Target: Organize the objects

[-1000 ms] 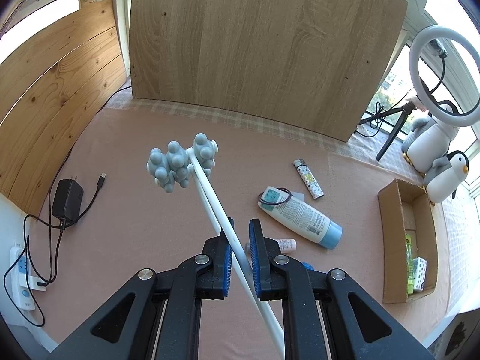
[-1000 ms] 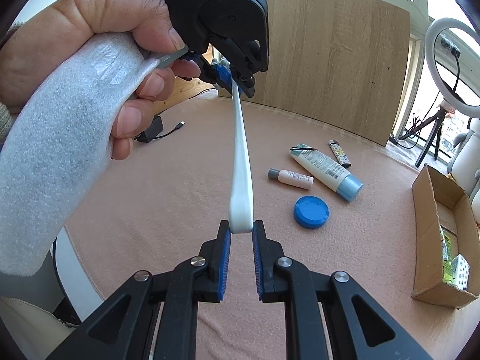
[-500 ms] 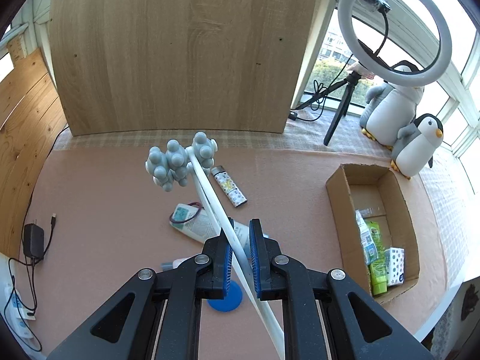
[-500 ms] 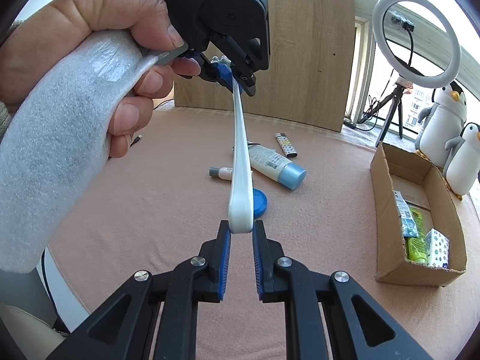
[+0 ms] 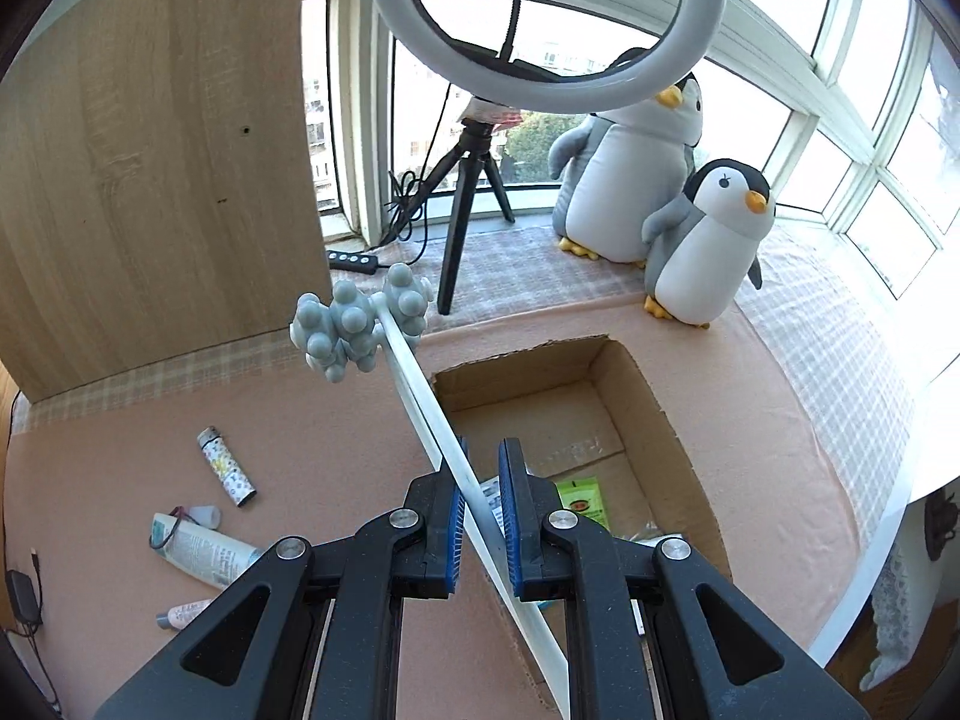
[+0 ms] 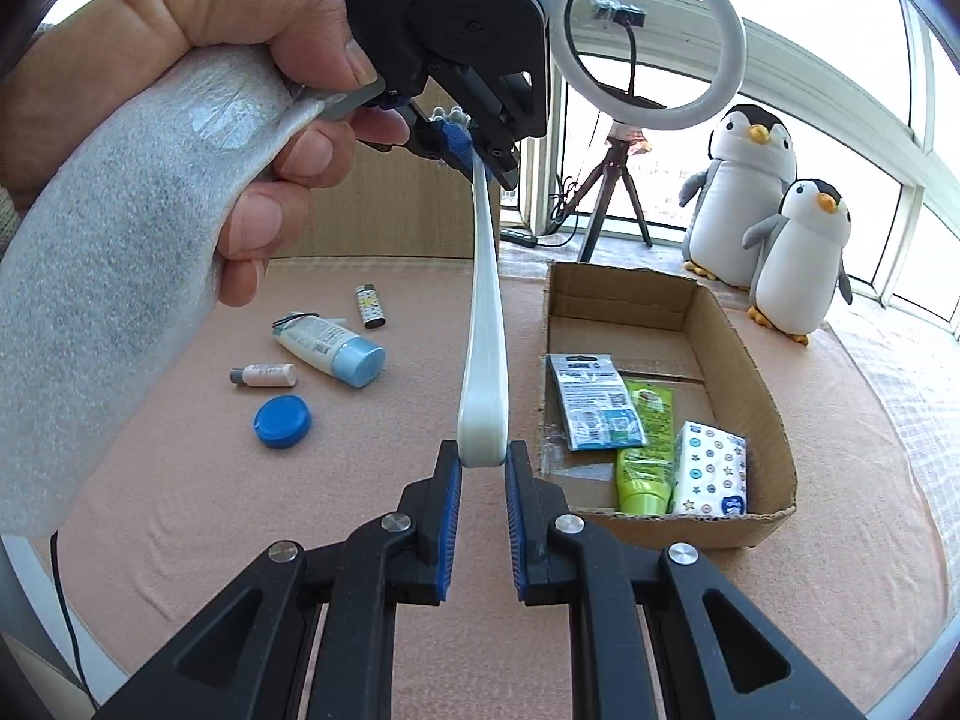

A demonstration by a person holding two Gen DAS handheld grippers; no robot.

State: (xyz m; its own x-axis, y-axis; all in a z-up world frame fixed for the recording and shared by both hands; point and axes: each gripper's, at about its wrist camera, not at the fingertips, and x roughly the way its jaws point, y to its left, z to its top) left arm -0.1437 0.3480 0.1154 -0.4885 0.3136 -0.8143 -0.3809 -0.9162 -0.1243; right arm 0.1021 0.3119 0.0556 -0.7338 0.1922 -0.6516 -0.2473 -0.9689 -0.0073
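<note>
Gripping the massage roller (image 5: 414,384) mid-handle, my left gripper (image 5: 480,510) is clamped; my right gripper (image 6: 483,480) pinches its tip. Stiff, light, slippery plastic.

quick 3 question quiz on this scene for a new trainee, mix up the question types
1. True or false: the white massager is gripped by both the left gripper and the right gripper.
2. Multiple choice: which item lies inside the cardboard box? A) blue cap B) green tube C) patterned lighter
3. Fill in: the knobby grey head of the massager shows in the ____ wrist view.

Key: 1 true. 2 B: the green tube is in the box, while the blue cap and patterned lighter lie on the pink tabletop. 3 left.
</note>
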